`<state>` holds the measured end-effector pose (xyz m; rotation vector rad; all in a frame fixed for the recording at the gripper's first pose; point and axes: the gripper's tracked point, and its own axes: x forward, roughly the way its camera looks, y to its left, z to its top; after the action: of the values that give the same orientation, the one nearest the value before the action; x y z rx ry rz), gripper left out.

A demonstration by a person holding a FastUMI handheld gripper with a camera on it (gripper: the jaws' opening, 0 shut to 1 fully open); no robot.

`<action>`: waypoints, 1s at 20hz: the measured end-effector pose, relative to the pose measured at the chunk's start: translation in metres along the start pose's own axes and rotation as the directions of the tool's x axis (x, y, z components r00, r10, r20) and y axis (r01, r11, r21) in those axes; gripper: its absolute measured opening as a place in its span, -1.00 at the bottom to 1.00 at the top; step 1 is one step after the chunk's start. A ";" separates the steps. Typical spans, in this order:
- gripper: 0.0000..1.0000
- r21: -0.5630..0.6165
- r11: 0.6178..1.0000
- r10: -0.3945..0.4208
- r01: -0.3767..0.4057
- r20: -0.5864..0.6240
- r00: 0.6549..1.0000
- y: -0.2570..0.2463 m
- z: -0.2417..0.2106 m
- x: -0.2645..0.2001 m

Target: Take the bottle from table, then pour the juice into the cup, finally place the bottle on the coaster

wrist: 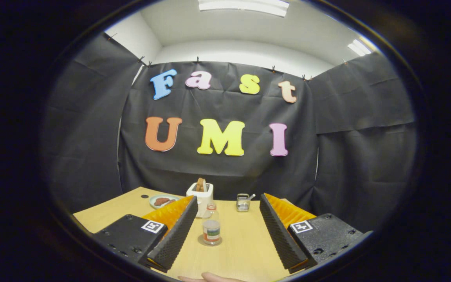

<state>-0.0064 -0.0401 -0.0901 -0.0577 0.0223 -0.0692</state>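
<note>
Both claw fingers spread wide, clear of bottle.

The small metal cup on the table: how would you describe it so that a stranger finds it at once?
On the light wooden table, look beyond the open gripper, near the far edge. The small shiny metal cup stands apart, beside the white toaster and behind the clear plastic bottle. It alone is metallic, with a handle.

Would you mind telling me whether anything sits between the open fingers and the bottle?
Nothing visible does. The gripper is open, and the bottle stands upright on the coaster between its fingers, bare table leading up to it.
</note>
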 end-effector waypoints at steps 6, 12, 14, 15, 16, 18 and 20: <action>1.00 0.006 1.000 0.016 -0.016 -0.010 1.000 0.001 0.006 -0.033; 1.00 0.027 0.999 0.027 -0.027 0.024 0.999 0.002 0.015 -0.058; 1.00 0.018 0.999 0.030 -0.031 0.020 0.999 0.004 0.013 -0.059; 1.00 0.017 0.999 0.037 -0.037 0.012 0.999 0.007 0.010 -0.059; 1.00 0.018 0.999 0.045 -0.046 0.007 0.999 0.010 0.008 -0.060; 1.00 0.022 0.999 0.046 -0.046 0.007 0.999 0.011 0.007 -0.060; 1.00 0.025 0.999 0.043 -0.043 0.020 0.999 0.012 0.011 -0.059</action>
<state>-0.0638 -0.0234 -0.0790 -0.0324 0.0032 -0.0261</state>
